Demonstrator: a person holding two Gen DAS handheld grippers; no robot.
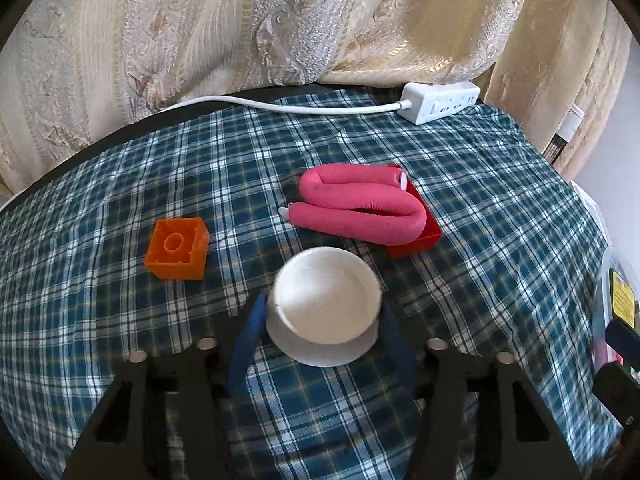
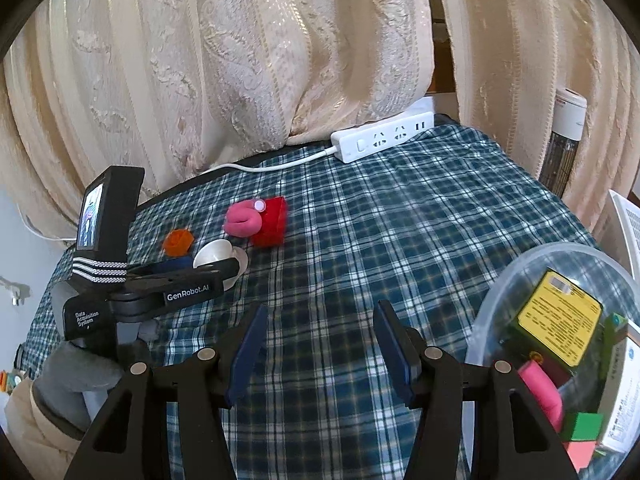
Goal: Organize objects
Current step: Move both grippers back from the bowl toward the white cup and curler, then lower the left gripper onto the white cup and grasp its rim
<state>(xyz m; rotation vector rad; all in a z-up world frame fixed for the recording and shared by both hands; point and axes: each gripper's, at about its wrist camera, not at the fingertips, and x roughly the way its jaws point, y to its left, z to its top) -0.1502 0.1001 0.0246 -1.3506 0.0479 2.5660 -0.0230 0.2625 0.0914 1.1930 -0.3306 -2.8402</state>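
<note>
A small white bowl (image 1: 326, 304), round and glossy with a flared base, is held upright between the blue pads of the left tool (image 1: 324, 320), whose jaws are closed against its sides. It is seen low over the counter (image 1: 480, 208), which is covered with a blue-and-white plaid cloth; whether the base touches the cloth cannot be told.

Beyond the bowl, a pink foam roller (image 1: 360, 208), bent into a loop, is draped over a red open box (image 1: 420, 232), with one end lying on the cloth. An orange toy brick (image 1: 178, 254) is set to the left of the bowl, apart from it. A white power strip (image 1: 440, 102) with its cable lies at the far edge, against cream curtains (image 1: 200, 32).

The right tool (image 2: 320, 344) is held open, with nothing between its pads, above bare cloth. Just to its right, a clear plastic bowl (image 2: 500, 288) is seen, in which a yellow-labelled box (image 2: 560, 316), a pink roll (image 2: 540, 392), a green block (image 2: 582, 426) and other items are gathered.
</note>
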